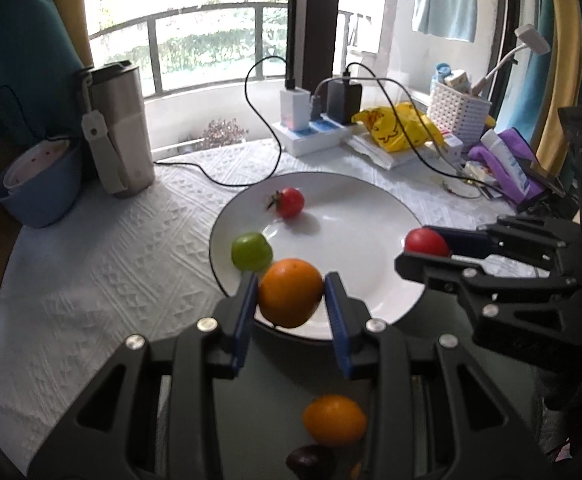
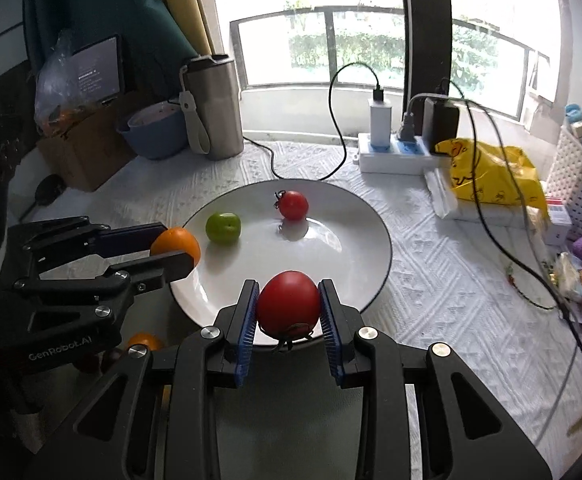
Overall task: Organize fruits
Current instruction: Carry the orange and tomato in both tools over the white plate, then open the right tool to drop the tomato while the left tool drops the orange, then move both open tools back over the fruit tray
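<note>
white and round, the plate point(image 1: 371, 280) is sitting on a bumpy white cloth point(image 1: 111, 280) on the table. the left gripper point(image 1: 291, 300) is squeezing an orange point(image 1: 290, 292) between its two blue pads point(image 1: 247, 316), holding it up over the near left edge of the plate. the right gripper point(image 2: 289, 308) is squeezing a big red tomato point(image 2: 288, 304) the same way, over the near edge of the plate, with the tomato's stem end pointing down.

on the plate, a small red tomato point(image 2: 293, 205) with a green stem is lying near the far side, and a green fruit point(image 2: 223, 228) is lying near the left rim. the two are apart from each other.

down below the left gripper, another orange point(image 1: 335, 420) and a dark round fruit point(image 1: 311, 460) are lying on a grey-green surface.

behind the plate, a shiny metal cup point(image 1: 117, 128) with a strap is standing next to a blue bowl point(image 1: 39, 196). a white power strip point(image 2: 395, 156) with chargers and black wires is sitting near the window, and a yellow bag point(image 2: 495, 180) is lying beside a white basket point(image 1: 457, 110).
</note>
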The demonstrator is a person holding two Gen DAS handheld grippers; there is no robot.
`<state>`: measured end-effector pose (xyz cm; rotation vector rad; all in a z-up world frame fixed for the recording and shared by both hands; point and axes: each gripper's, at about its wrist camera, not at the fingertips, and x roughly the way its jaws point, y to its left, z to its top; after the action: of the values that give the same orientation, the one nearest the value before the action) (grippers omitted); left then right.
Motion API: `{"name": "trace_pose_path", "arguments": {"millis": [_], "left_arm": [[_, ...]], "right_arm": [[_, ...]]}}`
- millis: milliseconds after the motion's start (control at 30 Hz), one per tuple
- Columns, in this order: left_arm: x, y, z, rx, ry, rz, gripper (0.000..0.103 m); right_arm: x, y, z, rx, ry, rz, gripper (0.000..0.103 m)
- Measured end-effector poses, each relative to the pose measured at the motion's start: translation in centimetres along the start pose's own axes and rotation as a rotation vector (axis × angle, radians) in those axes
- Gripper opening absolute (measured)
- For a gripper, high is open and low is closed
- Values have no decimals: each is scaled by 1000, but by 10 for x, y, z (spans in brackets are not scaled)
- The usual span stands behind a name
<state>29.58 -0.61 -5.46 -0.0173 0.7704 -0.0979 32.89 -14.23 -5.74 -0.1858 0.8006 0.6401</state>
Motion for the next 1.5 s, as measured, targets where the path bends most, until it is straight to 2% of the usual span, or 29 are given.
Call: {"name": "trace_pose_path", "arguments": {"millis": [233,467,533,833,1033,1500], "left_arm": [[13,2,4,-9,29,2,35],[13,4,6,-24,35,5,36],[9,4,6,-22,24,6,36],[-12,7,2,-39,-8,15,37],[-33,9,-4,-53,-42,14,43],[-69,16,-31,-80,-73,23,44]], "right_arm": [[13,-5,2,5,15,-13,32],[9,-7,3,12,-2,-53,34],[7,-7,4,11,-6,-60,37],[-11,6,-2,1,-18,-69,37],[-26,16,-7,-7,-31,-71,37],[-50,43,-21,-24,-45,-74,37]]}}
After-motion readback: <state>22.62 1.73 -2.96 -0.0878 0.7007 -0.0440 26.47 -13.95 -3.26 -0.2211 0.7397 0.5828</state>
